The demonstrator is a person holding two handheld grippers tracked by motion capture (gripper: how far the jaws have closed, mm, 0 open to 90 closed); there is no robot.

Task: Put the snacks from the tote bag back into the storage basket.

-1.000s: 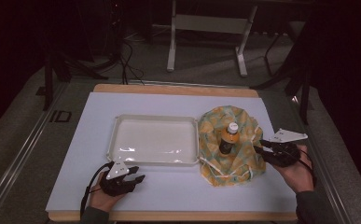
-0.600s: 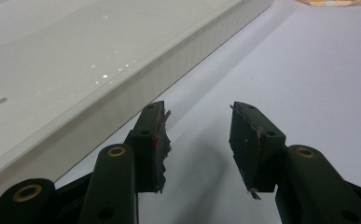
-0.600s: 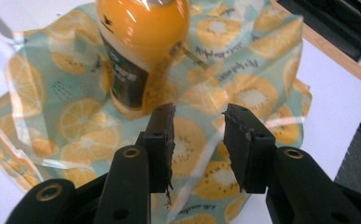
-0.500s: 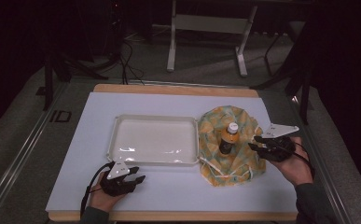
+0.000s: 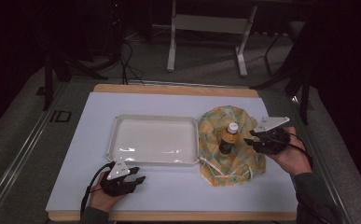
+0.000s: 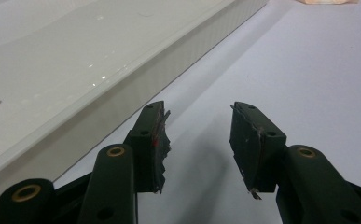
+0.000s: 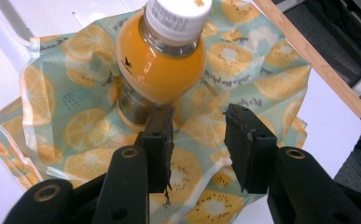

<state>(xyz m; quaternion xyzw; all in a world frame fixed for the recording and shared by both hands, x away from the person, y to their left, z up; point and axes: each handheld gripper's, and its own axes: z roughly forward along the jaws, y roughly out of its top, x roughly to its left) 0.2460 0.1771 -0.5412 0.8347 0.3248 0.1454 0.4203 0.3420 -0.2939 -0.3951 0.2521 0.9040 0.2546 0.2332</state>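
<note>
Beyond the right gripper's (image 7: 199, 119) parted, empty jaws, bottle (image 7: 162, 60) label print; left gripper (image 6: 197, 126) likewise agape.

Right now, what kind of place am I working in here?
Probably a lab or studio set up for recording, not a home: a white-covered table on carpet in a dark room, bare stand legs behind it, cables trailing on the floor.
</note>
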